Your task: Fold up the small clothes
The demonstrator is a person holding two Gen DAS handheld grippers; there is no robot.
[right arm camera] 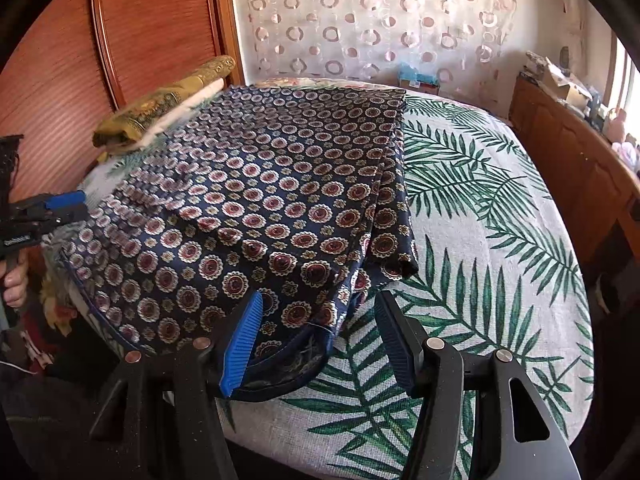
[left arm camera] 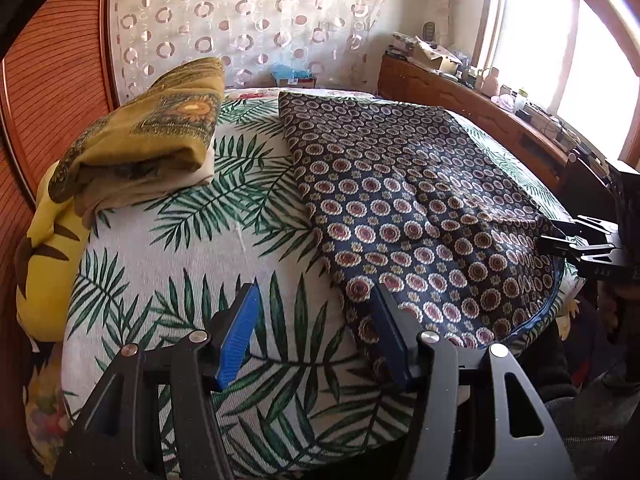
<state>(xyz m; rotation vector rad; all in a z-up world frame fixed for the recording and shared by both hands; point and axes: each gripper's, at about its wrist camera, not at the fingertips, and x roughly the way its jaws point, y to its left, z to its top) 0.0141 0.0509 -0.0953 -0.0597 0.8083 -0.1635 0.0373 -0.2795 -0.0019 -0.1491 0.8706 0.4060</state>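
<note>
mustard-yellow folded cloth with a dark ornate print (left arm camera: 148, 140) sits at the far left of the bed with the white palm-leaf cover (left arm camera: 168, 248), well apart from my work. next comes my left claw (left arm camera: 314, 332), released, its blue pads spread over the bare cover with one pad just beside the near left edge of the navy garment with red-and-cream medallion print (left arm camera: 420, 208). that garment lies spread across the middle of the bed, already doubled along its right side judging by the layered edge. my right claw (right arm camera: 316, 340) is also released, hovering at the near right corner with the bound hem between its pads but not pinched. the risk, as i judge it: the fabric looks thin and slippery, so closing on only the top layer would drag the fold apart, and uneven pulls from my two claws would skew the crease or slide the garment off the near edge of the bed.
</note>
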